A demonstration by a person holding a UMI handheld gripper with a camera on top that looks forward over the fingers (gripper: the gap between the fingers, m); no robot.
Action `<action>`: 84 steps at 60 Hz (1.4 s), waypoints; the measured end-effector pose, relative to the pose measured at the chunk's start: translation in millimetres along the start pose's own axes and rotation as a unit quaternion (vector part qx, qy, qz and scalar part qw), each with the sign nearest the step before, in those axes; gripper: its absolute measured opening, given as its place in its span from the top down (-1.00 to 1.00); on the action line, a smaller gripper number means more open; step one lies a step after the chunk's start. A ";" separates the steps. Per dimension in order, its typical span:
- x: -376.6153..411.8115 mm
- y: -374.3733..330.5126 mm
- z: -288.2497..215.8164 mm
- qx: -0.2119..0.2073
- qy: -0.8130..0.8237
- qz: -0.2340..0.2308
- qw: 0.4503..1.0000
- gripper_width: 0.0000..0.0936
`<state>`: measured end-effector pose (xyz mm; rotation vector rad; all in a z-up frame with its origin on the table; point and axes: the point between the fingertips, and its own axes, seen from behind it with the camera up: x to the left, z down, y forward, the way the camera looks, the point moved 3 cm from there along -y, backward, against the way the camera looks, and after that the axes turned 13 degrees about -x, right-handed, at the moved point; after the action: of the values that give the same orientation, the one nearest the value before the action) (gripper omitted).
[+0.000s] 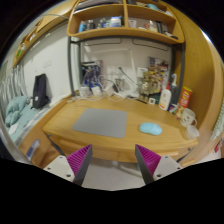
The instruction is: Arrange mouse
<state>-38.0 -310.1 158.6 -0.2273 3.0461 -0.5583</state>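
A small light-blue mouse [150,128] – rounded, low – sits on the wooden desk [60,125] right of a grey mat [102,122]; the gripper [108,160] is spread wide, holding nothing, well short of it

Desk [70,138] & shelves [120,35] smooth wood, mat [102,122] matt grey, mouse [150,128] glossy plastic.

Mouse [150,128] on the desk [70,140] just right of the mat [102,122], shelves [120,32] above, well beyond the fingers [80,158].
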 end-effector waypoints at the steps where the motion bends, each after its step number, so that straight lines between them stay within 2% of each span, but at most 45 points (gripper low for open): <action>1: -24.7 9.9 9.6 0.005 -0.001 0.005 1.000 -0.84; 3: -53.2 16.9 51.8 0.005 0.003 0.015 1.000 -0.84; 5: -71.1 23.5 62.2 0.008 0.004 0.027 1.000 -0.84; 14: -138.8 47.7 83.7 0.017 0.003 0.076 0.997 -0.84; 21: -176.8 71.6 90.8 0.023 0.003 0.093 0.995 -0.83; 41: -221.1 160.6 99.7 0.045 0.000 0.062 0.997 -0.83; 59: -242.7 218.3 83.0 0.055 0.026 0.036 0.998 -0.84; 80: -273.4 247.2 71.9 0.064 0.053 0.065 0.994 -0.72; 84: -275.4 244.1 72.8 0.059 0.057 0.079 0.994 -0.60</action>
<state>205.4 -68.5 6.3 0.0497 3.0880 -0.7604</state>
